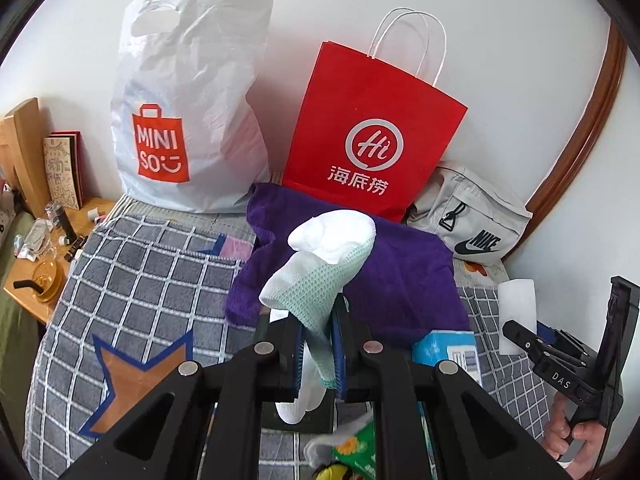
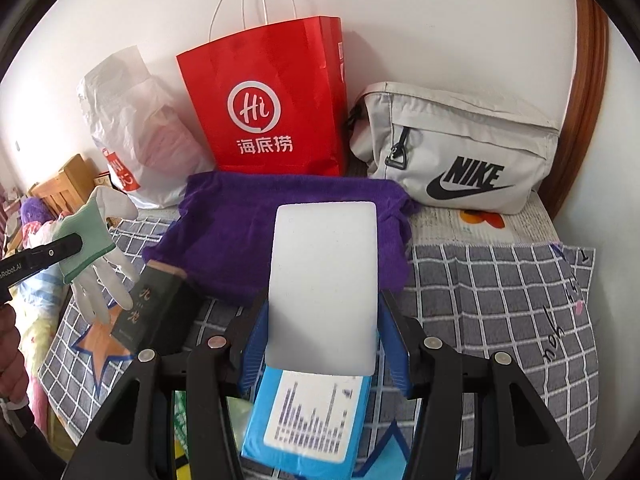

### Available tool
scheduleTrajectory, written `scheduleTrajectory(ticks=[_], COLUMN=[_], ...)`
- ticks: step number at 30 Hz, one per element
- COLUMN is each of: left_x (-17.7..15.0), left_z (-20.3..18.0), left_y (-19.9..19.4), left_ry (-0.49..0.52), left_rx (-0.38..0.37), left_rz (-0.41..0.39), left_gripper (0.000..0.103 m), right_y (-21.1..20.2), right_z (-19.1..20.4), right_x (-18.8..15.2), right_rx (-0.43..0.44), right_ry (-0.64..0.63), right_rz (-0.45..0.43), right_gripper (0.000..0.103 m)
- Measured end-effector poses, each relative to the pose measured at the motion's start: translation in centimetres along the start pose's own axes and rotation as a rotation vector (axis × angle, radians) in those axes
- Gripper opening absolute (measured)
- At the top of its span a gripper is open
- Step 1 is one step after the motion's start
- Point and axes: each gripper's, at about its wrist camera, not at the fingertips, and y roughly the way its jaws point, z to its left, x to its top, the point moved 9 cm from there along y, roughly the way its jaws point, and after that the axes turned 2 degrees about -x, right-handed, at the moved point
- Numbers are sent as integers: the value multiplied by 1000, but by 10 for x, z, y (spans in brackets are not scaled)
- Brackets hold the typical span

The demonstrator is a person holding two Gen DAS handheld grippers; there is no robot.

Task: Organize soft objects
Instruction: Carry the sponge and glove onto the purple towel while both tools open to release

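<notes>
My left gripper (image 1: 318,356) is shut on a white and mint-green glove (image 1: 324,268), held above the bed; the glove also shows in the right wrist view (image 2: 92,236). My right gripper (image 2: 322,340) is shut on a white rectangular sponge block (image 2: 324,284), seen small in the left wrist view (image 1: 517,312). A purple towel (image 2: 288,216) lies on the checked grey blanket (image 2: 500,300) in front of the bags, also in the left wrist view (image 1: 400,272).
Against the wall stand a white Miniso plastic bag (image 1: 188,120), a red paper bag (image 2: 272,100) and a grey Nike pouch (image 2: 460,152). A blue box (image 2: 308,428) lies under the right gripper, a dark box (image 2: 156,312) beside it. A wooden bedside table (image 1: 44,264) is at left.
</notes>
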Motion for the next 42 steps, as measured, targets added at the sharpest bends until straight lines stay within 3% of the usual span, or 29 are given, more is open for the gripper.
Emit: scheduleTrajectory(ticks=[9,17,22,28,40,42], left_x=[47,60,63,58,53,50], left_z=[-9,-11,-8,3,8,8], left_y=[37,97,134,170,197,200], left_ry=[11,6,-25,-41,-58,-59], left_rx=[-17,-21,-46,-26,-40,-37], left_rz=[6,81,123,178,216,235], left_gripper=[12,12,12,12,13,18], right_y=[44,92,129,169,192,191], right_z=[5,4,5,-2,-3,-3], right_x=[37,55,53,38,25,25], right_rx=[-2,3,14,10,47,55], right_ry=[-9,-44,-63,-67,-52,-50], right_rz=[14,54,108,215,267,266], right_gripper=[51,52,52,52,56,60])
